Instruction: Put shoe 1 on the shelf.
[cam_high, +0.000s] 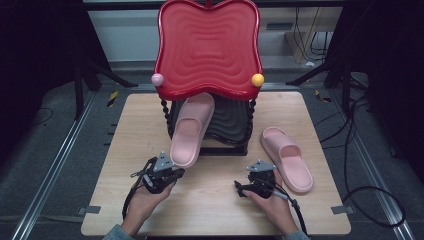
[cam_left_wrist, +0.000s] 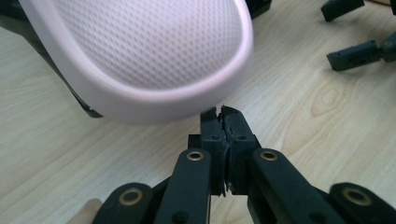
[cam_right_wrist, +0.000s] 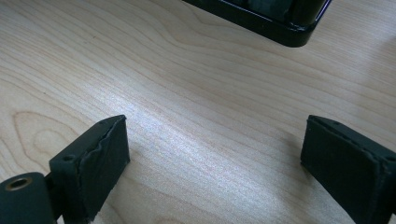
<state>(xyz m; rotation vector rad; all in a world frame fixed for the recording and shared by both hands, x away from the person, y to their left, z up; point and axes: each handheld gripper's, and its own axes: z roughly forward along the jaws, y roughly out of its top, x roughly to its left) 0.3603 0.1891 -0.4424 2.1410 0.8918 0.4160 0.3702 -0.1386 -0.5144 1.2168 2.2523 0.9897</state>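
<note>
Nearest the tabletop's (cam_high: 220, 210) front edge, the left gripper (cam_high: 161, 174) has its jaws pressed together on nothing, tips just short of the heel of the pink slipper (cam_high: 190, 131). That slipper leans with its toe up on the black lower shelf (cam_high: 232, 122) of the red-topped rack (cam_high: 207, 47), long axis running away from the person. The right gripper (cam_high: 259, 179), jaws wide apart, rests beside the second slipper (cam_high: 288, 159) near the right edge.

Light wood table (cam_high: 215, 200) centre frame, grey carpet floor (cam_high: 50, 150), metal rails (cam_high: 55, 165) lower left and right, black cables (cam_high: 360, 195) right, dark stands (cam_high: 85, 70) upper corners
</note>
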